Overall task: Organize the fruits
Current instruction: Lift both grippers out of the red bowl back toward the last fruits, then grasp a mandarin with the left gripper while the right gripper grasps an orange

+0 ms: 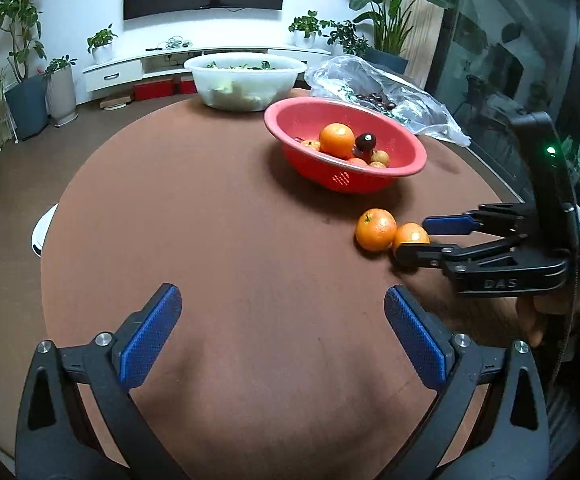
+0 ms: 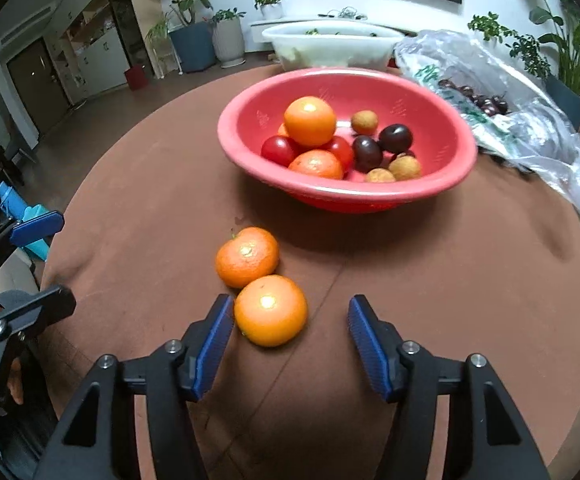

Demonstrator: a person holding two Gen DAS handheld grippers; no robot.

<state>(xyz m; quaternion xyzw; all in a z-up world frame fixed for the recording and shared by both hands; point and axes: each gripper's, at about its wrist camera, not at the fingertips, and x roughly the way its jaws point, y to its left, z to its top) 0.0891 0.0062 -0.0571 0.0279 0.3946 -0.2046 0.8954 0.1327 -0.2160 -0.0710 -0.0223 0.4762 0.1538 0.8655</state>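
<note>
Two oranges lie side by side on the brown round table (image 2: 450, 300), in front of a red bowl (image 2: 346, 196). The near orange (image 2: 270, 310) sits between the fingers of my right gripper (image 2: 290, 304). It is close against the left pad, with a clear gap to the right pad, so the gripper is open. The far orange (image 2: 247, 257) touches the near one. The bowl holds oranges, red and dark plums and small tan fruits. My left gripper (image 1: 282, 292) is wide open over bare table with nothing between its fingers. In its view the right gripper (image 1: 412, 240) brackets the orange (image 1: 410, 236).
A white basin (image 1: 246, 80) with greens stands behind the red bowl (image 1: 370, 176). A crumpled clear plastic bag (image 1: 390, 92) with dark cherries lies at the back right. The table edge curves round on the left. A hand (image 1: 550, 312) holds the right gripper.
</note>
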